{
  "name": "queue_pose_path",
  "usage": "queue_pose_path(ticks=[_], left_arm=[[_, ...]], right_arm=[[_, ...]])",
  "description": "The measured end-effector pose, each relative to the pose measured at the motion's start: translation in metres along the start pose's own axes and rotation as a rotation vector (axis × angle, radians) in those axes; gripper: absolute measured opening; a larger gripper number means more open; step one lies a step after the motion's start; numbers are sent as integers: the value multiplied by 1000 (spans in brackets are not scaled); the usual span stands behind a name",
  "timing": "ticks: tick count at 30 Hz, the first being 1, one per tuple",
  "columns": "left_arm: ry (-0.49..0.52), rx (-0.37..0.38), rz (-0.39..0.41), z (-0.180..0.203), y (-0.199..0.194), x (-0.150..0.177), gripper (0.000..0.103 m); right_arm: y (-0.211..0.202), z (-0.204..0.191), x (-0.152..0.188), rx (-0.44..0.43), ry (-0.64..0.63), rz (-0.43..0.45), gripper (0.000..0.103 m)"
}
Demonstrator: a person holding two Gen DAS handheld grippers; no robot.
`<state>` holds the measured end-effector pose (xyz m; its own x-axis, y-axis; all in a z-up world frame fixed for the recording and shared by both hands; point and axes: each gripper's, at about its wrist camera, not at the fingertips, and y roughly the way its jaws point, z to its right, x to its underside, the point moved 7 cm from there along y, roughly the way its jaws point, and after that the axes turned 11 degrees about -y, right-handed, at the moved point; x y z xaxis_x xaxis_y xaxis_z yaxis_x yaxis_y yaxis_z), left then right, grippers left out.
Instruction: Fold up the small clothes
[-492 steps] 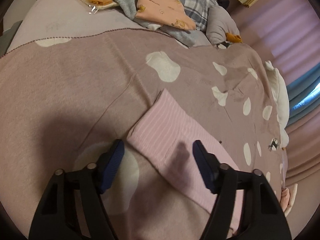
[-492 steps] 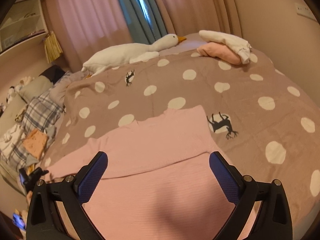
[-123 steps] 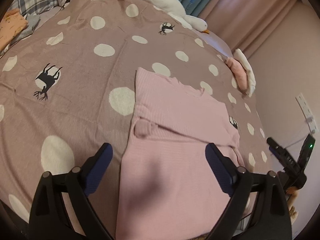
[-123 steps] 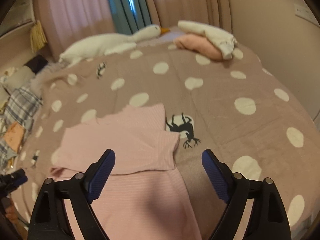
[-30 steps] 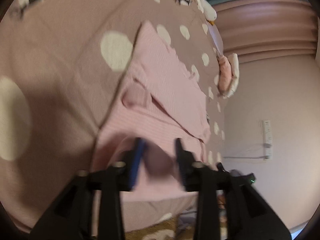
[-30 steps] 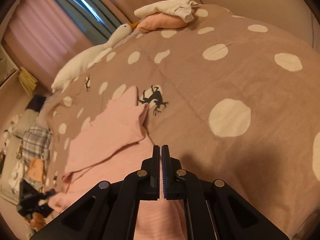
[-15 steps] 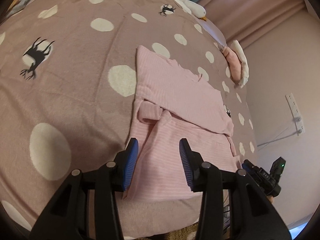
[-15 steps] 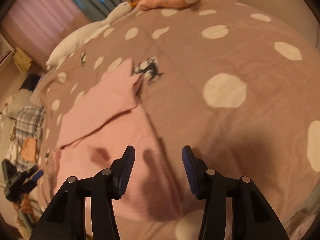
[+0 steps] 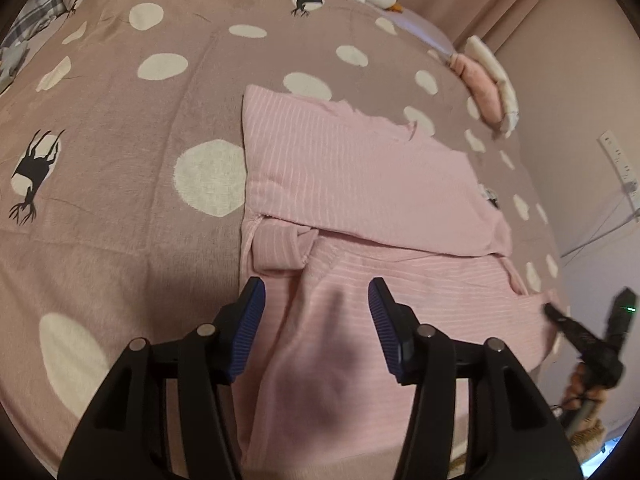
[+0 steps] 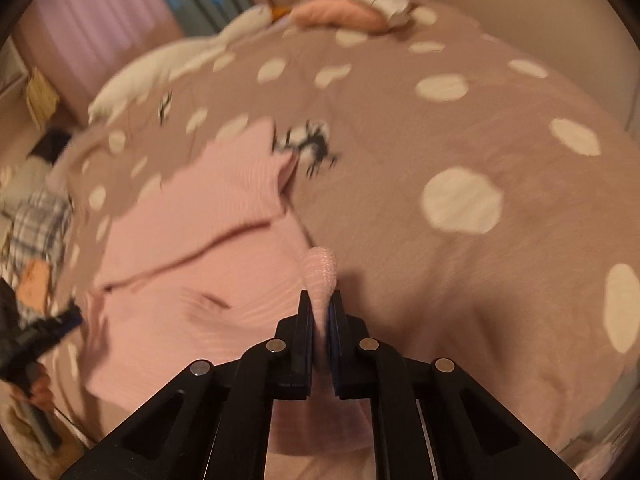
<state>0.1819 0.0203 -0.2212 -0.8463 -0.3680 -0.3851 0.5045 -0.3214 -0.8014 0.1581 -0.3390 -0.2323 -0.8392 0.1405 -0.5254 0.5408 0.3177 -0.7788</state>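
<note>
A mauve bedspread (image 9: 120, 120) with cream dots and black deer covers the bed. On it, near the closest edge, lies a pink ribbed top (image 9: 360, 184), its upper part folded down over the lower. A white goose plush (image 10: 160, 76) rests along the far side, and a small stack of folded pink and white clothes (image 10: 348, 4) sits at the far corner. The left tongs (image 9: 316, 304) hover just above the top's near left part; their jaws have just been opening and stand spread, with no cloth gripped. The right tongs (image 10: 320, 308) are pressed together, pinching a raised fold of the top's right edge.
</note>
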Motion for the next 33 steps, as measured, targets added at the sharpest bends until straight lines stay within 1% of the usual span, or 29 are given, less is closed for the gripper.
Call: queue_pose_path(ticks=[2, 4, 6, 8, 10, 11, 12, 14, 16, 20, 21, 22, 23, 24, 26, 27, 30, 33], left_arm=[[22, 2, -3, 3, 7, 0, 46], [38, -18, -23, 3, 17, 1, 34], [41, -33, -45, 0, 28, 3, 27], [35, -38, -60, -3, 35, 4, 24], [28, -32, -54, -4, 37, 4, 21], [17, -23, -53, -4, 36, 2, 17], [1, -7, -55, -5, 36, 1, 6], [-26, 4, -57, -4, 32, 1, 4], [-46, -3, -37, -3, 23, 1, 3], [-59, 85, 37, 10, -17, 0, 3], [-44, 75, 64, 12, -30, -1, 3], [-28, 57, 107, 13, -43, -3, 3], [-21, 64, 149, 14, -56, -4, 3], [-26, 98, 185, 17, -71, -6, 3], [-45, 150, 211, 20, -91, -9, 3], [-47, 165, 223, 21, -97, -10, 3], [-23, 177, 278, 30, -116, -16, 3], [-20, 210, 313, 36, -128, -24, 3]], right_arm=[[-9, 4, -2, 7, 12, 28, 8], [-11, 5, -1, 5, 19, 35, 8], [-10, 6, 1, 13, 17, 32, 8], [-7, 5, 3, 13, 24, 25, 8], [-5, 6, 4, 16, 32, 21, 8], [-6, 6, 5, 14, 34, 22, 8], [-6, 6, 5, 13, 34, 23, 8], [-8, 5, 6, 12, 38, 25, 8], [-10, 4, 5, 12, 37, 29, 8], [-21, -2, 0, 6, 16, 55, 8], [-22, -3, -2, 3, 13, 62, 8], [-26, -6, -4, -2, 6, 72, 8], [-30, -9, -8, -6, -5, 87, 8], [-32, -11, -10, -5, -10, 95, 8], [-39, -18, -18, -1, -32, 123, 8], [-42, -21, -22, -1, -42, 135, 8], [-51, -34, -39, -29, -80, 181, 8], [-55, -43, -54, -25, -116, 213, 8]])
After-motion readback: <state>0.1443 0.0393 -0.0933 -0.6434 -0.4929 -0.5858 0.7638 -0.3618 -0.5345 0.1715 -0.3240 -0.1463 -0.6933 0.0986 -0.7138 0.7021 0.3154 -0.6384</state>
